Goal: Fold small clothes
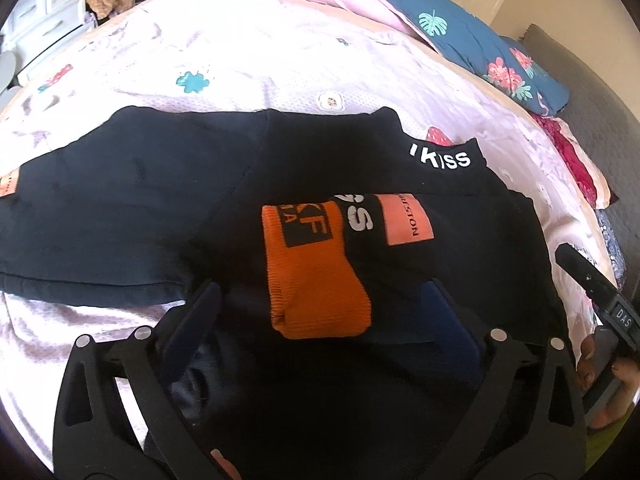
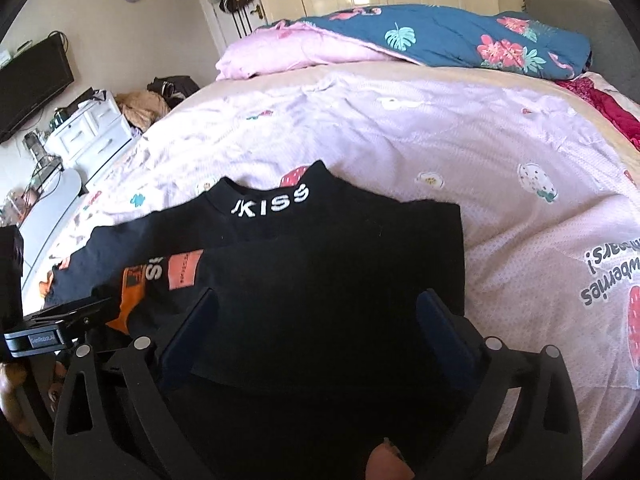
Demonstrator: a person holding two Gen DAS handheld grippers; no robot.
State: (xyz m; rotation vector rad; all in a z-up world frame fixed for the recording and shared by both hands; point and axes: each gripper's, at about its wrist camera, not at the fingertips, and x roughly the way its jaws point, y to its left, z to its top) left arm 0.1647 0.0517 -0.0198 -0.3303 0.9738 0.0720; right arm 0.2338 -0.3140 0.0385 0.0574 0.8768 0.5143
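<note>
Both sets of jaws stand spread wide and grip nothing. The left gripper (image 1: 318, 312) hangs over the folded-in orange cuff (image 1: 316, 276) of the black top (image 1: 132, 208), its fingers either side of the cuff without pressing it. The right gripper (image 2: 318, 320) hovers over the top's doubled-over body (image 2: 320, 264), cloth lying loose between its fingers. The top lies on the bed (image 2: 400, 128), collar lettering (image 2: 270, 200) towards the far side, one sleeve stretched out flat. A blue flowered quilt (image 2: 440, 36) is heaped at the bed's far edge.
</note>
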